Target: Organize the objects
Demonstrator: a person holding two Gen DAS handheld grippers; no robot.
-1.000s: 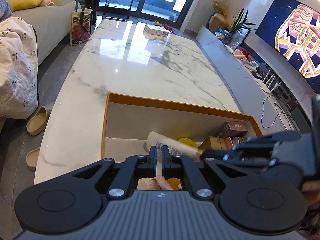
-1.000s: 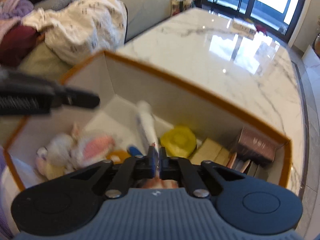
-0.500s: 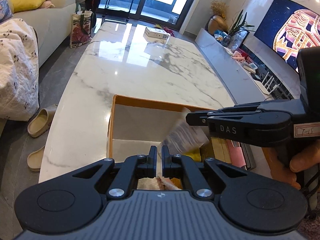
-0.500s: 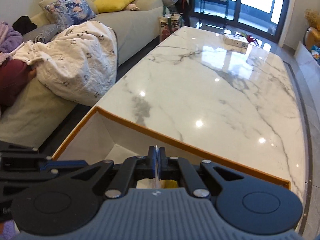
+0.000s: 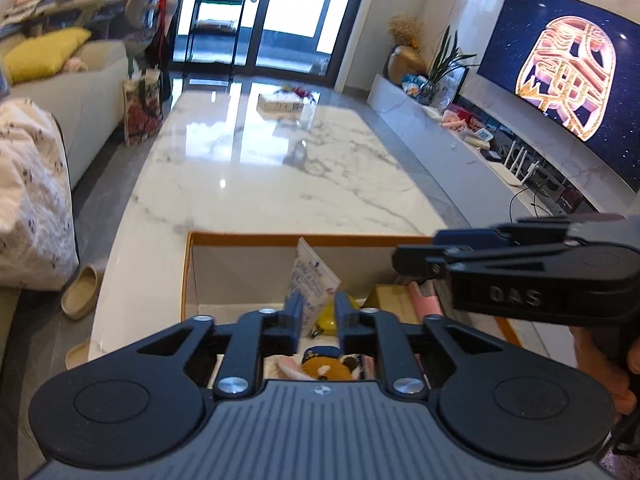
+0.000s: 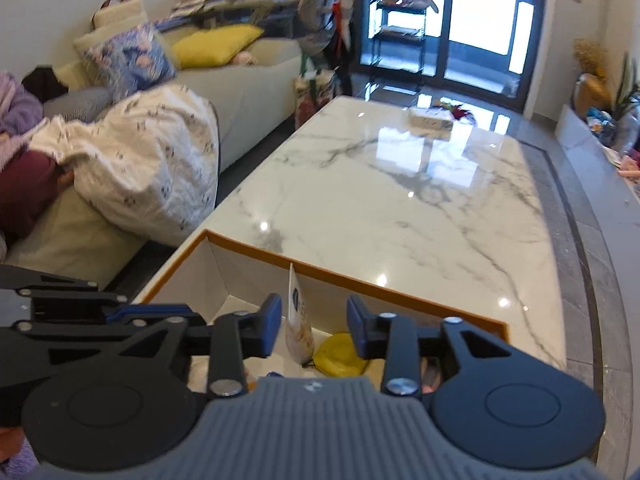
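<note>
A white box with an orange rim (image 5: 304, 236) (image 6: 360, 280) stands on the marble table. In it a white tube (image 5: 312, 280) (image 6: 298, 320) stands on end, tilted. My left gripper (image 5: 319, 312) hovers just above the box with its jaws opening; the tube shows through the gap, untouched by the pads. My right gripper (image 6: 315, 326) is also opening, and the tube sits edge-on between its blue pads (image 6: 272, 324), free of both. Each gripper shows in the other's view, the right gripper (image 5: 500, 264) and the left gripper (image 6: 100, 312).
The box also holds a yellow round thing (image 5: 326, 316) (image 6: 340, 356), a plush toy (image 5: 324, 368) and small cartons (image 5: 392, 300) at its right end. A flat packet (image 5: 280, 104) lies at the table's far end. A sofa with bedding (image 6: 152, 168) flanks the table; slippers (image 5: 80, 288) lie on the floor.
Both grippers have risen out of the box and their jaws have parted. The white tube, lying flat a second ago, was lifted and now stands on end, released.
</note>
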